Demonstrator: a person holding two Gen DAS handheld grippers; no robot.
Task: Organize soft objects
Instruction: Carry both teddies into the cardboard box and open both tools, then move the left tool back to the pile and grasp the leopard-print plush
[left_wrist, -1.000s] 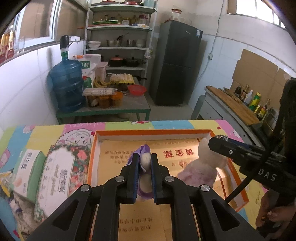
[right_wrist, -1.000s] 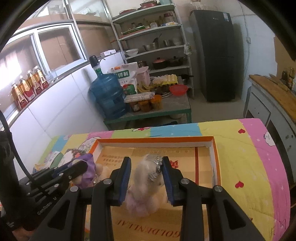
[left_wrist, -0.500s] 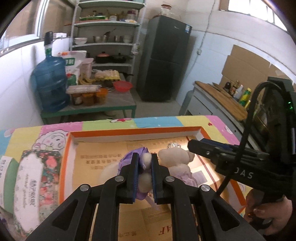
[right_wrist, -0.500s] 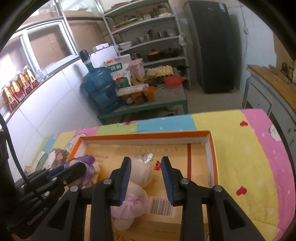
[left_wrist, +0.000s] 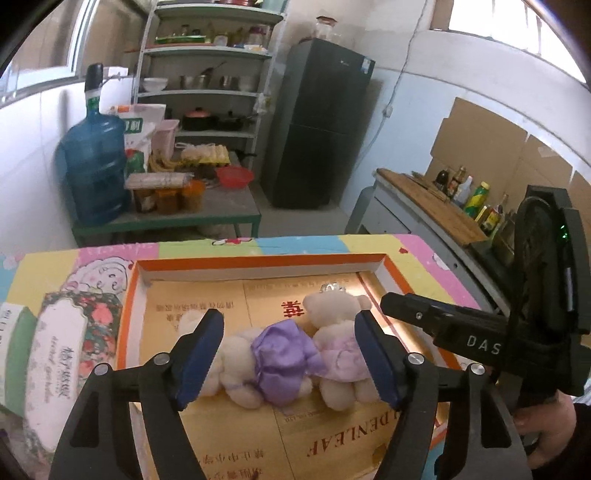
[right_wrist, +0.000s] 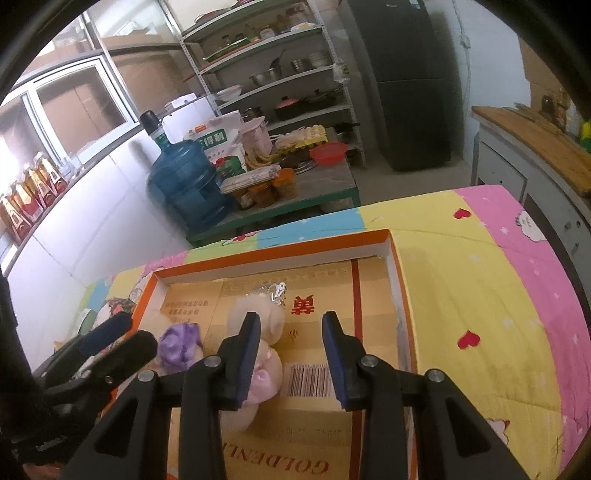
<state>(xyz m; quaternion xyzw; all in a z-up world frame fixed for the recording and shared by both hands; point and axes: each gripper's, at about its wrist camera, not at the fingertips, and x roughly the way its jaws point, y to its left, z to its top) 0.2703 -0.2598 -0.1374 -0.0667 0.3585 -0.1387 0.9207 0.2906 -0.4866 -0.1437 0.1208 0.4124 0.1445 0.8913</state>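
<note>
Kitchen shelves and a fridge fill the background; at frame centre two plush bears (left_wrist: 295, 354) lie side by side in the orange-rimmed box (left_wrist: 258, 260). Left gripper (left_wrist: 290, 360) is opening, pads clear of them. Right gripper (right_wrist: 291, 354) stands part open, the pink-dressed bear (right_wrist: 258, 354) against its left pad, seemingly unclamped; withdrawing could snag and drag it.

The left gripper (left_wrist: 290, 354), clamped on the purple-dressed plush bear (left_wrist: 258, 360) a second earlier, was opening its jaws, leaving the bear lying free in the orange-rimmed box (left_wrist: 258, 260). The pink-dressed plush bear (left_wrist: 338, 339), earlier upright between the right gripper (right_wrist: 290, 354) fingers, lay beside it, outside those jaws.
</note>
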